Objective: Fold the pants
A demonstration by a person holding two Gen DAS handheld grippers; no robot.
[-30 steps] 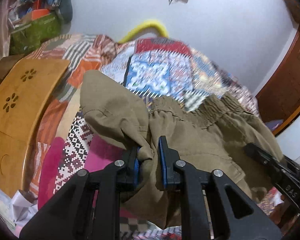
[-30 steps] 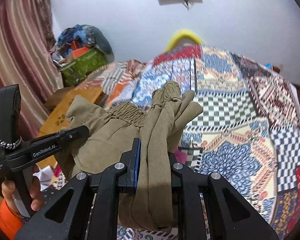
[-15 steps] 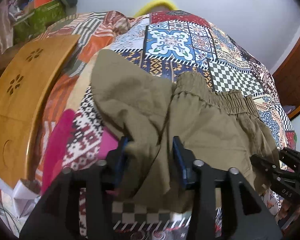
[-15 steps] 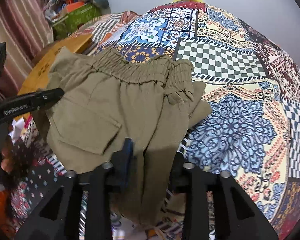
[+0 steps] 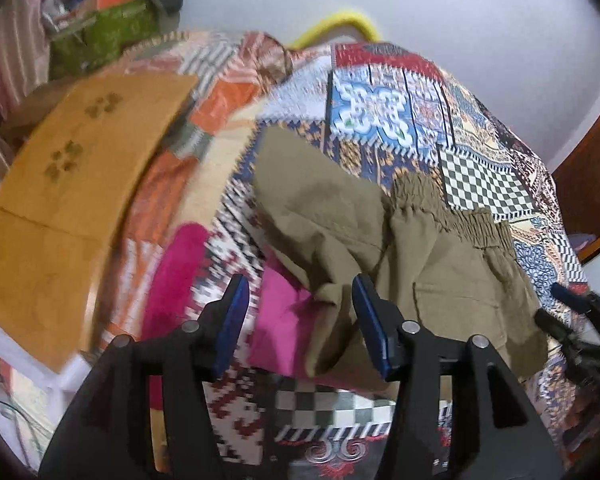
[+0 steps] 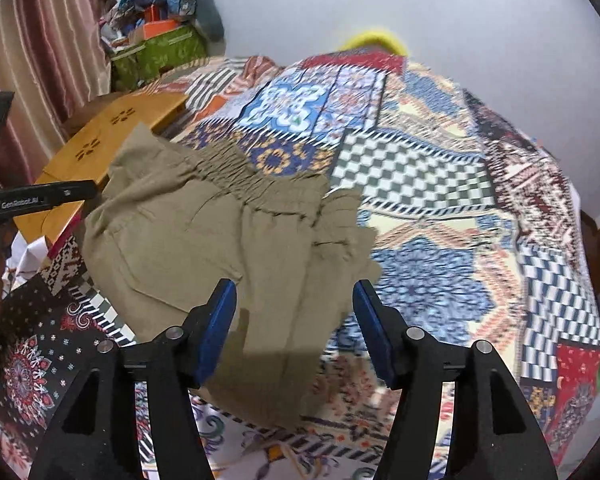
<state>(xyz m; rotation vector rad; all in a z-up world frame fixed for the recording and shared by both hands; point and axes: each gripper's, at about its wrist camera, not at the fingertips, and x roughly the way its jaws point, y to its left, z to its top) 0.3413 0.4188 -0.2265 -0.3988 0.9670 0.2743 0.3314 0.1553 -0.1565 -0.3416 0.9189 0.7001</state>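
Observation:
Olive-khaki pants lie on the patchwork bedspread, elastic waistband toward the far side. My left gripper hovers over their left edge, its jaws opening. A fold of cloth lies between the blue pads without being pressed. In the right wrist view the pants spread out flat. My right gripper hangs over their right part, jaws opening, with the cloth below and between the pads but loose. The right gripper also shows at the right edge of the left wrist view.
A wooden lap table sits at the bed's left side. A green box with a pile of clothes stands by the wall near a striped curtain. A yellow curved thing peeks behind the bed. A wooden door is at the right.
Both grippers were shut on bunched pants held up a second ago. Both have since opened and sunk, and the pants have dropped flat onto the bedspread.

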